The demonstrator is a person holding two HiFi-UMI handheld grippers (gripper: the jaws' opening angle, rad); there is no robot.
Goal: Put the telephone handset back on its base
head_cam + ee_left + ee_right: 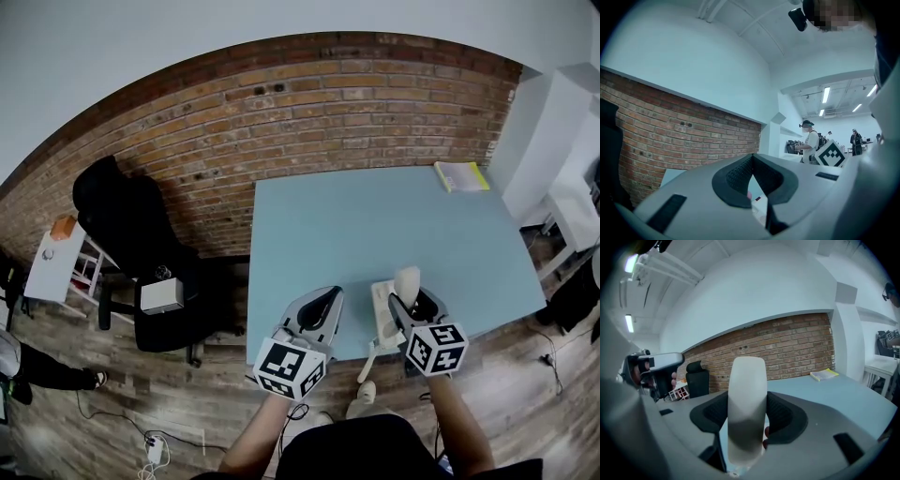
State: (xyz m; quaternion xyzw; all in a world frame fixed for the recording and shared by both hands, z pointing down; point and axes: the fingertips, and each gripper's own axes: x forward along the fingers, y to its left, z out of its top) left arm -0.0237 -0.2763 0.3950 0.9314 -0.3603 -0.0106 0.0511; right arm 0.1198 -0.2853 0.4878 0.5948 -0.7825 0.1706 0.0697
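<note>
Closest to the lens, at the worktop's front edge, is the left gripper (328, 300). Its own view shows the black ribbed pads meeting at their tips with nothing between them, so it is closed and empty. It hangs just left of the white telephone base (382, 314), which lies on the light blue rectangular table (375, 216) close to the front edge, right of its middle. A white coiled cord (367, 361) drops from the base over that edge.

Right of the base is the right gripper (411, 305). Its jaws are clamped on the smooth white handset (408, 279) at about mid-length, with one rounded end sticking out past the fingertips towards the far edge. The handset sits over the base's right side. Whether it already touches the base I cannot tell.

The step in hand looks like the seating itself. To do it well:

- Bring the handset's long axis into line with the cradle before lowering, not after.
- Come down slowly so both ends settle into their hollows together.
- Keep the cord out from under the handset.
- Rest the idle left gripper against the base's left side, which would probably stop that light base from sliding.
- Spread the right jaws only once the handset lies flat and steady.

A thin yellow book (461, 175) in the far right corner is well out of the way.
</note>
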